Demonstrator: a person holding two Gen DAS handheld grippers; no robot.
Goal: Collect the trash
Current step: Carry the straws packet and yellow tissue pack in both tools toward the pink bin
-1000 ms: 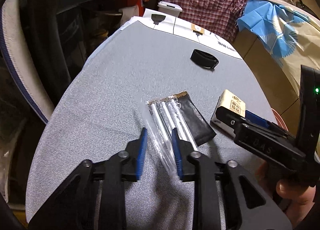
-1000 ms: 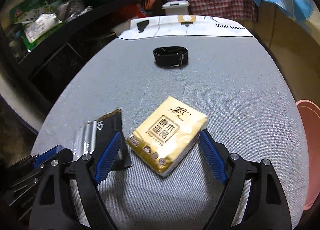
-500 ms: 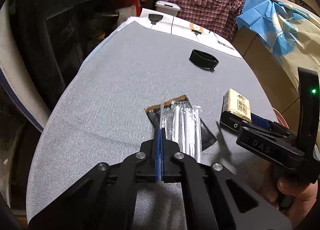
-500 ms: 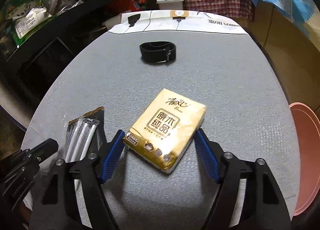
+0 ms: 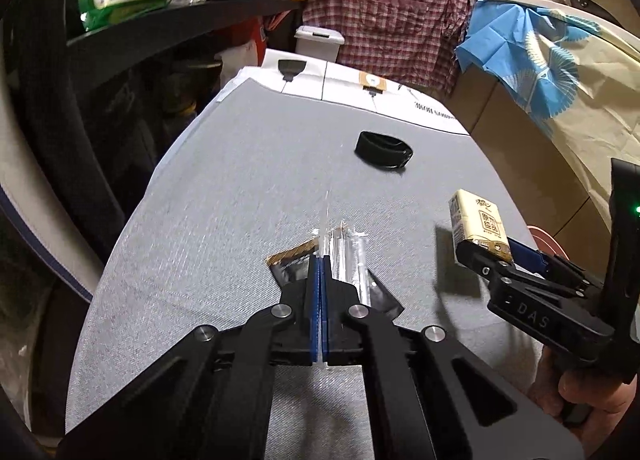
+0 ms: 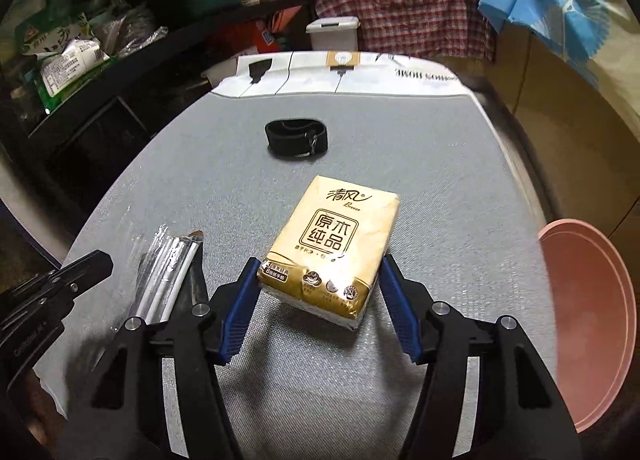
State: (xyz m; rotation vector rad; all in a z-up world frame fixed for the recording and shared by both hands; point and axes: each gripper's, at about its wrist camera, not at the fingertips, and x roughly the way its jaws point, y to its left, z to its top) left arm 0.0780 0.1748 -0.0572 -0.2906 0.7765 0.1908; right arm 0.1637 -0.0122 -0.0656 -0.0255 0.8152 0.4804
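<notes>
On grey worktop [image 5: 240,200]: left tongs [image 5: 321,260] clamped on clear straw wrapper [image 5: 344,256] for lifting; right tongs [image 6: 318,276] squeeze tissue pack [image 6: 334,244], raised, likely bound for pink bin [image 6: 592,300].

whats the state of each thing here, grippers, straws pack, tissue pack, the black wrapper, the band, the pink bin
left gripper: shut on the clear straw packet's edge
straw packet: pinched, lying over the black wrapper
right gripper: shut on the tissue pack
tissue pack: sealed, tilted, lifted off the table
black wrapper: flat on the table, torn end showing
black band: looped, untouched
pink bin: at the table's right edge, contents hidden
</notes>
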